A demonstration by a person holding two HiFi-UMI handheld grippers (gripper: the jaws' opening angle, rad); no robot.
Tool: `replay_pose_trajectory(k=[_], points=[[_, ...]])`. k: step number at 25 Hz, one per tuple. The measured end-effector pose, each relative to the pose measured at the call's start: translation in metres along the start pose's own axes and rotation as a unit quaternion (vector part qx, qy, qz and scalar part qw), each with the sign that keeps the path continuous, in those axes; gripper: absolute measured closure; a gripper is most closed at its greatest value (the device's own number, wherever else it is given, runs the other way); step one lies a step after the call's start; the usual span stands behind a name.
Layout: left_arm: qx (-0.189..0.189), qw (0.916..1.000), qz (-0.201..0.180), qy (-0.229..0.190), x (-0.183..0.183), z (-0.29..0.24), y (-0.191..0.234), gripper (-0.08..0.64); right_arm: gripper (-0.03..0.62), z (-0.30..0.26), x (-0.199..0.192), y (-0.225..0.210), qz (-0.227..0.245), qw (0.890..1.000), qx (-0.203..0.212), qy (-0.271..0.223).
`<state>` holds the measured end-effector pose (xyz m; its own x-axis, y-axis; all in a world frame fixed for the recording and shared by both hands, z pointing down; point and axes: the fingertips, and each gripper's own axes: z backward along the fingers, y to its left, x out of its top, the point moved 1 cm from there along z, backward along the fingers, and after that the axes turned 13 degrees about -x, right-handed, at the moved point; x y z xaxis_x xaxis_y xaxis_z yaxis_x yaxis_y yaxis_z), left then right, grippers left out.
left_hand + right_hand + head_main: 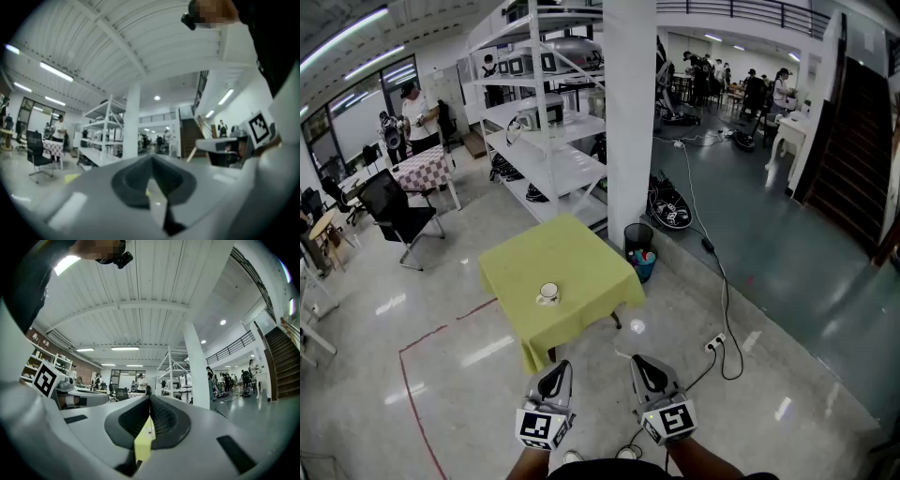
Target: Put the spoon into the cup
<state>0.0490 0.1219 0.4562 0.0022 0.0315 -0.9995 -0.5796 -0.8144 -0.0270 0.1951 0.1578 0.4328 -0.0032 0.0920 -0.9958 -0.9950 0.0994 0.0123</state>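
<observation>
I can read no words, numbers or brand names anywhere. The nearest thing to a sign is the black-and-white square pattern on the marker cube (544, 428) of my left gripper (557, 373), and likewise on my right gripper (644, 367): coded blocks, not letters. Any print on the shelves (546, 112) is too small to tell.

Cup (548, 293) on yellow table (577, 251) — pillar (630, 112) behind
</observation>
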Motion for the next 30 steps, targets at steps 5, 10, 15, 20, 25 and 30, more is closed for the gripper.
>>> replay_pose_trajectory(k=[5,10,15,20,25,30], points=[[-0.008,1.0,-0.003,-0.004,0.002,0.023,0.005,0.554,0.583,0.002,0.002,0.022,0.004,1.0,-0.009,-0.003],[-0.015,0.9999,-0.002,-0.008,0.004,0.049,0.01,0.554,0.583,0.004,0.007,0.051,0.006,1.0,-0.013,-0.006],[-0.017,0.9998,-0.004,-0.011,0.0,0.071,0.024,0.554,0.583,0.001,0.01,0.077,0.002,1.0,-0.019,-0.015],[-0.022,0.9997,0.001,-0.013,-0.004,0.097,0.041,0.554,0.582,-0.002,0.014,0.101,-0.004,0.999,-0.034,-0.025],[-0.025,0.9995,0.005,-0.017,-0.009,0.108,0.061,0.554,0.583,-0.009,0.009,0.116,-0.009,0.999,-0.041,-0.02],[-0.022,0.9995,0.012,-0.018,-0.012,0.117,0.078,0.554,0.582,-0.017,0.004,0.133,-0.004,0.999,-0.034,-0.005]])
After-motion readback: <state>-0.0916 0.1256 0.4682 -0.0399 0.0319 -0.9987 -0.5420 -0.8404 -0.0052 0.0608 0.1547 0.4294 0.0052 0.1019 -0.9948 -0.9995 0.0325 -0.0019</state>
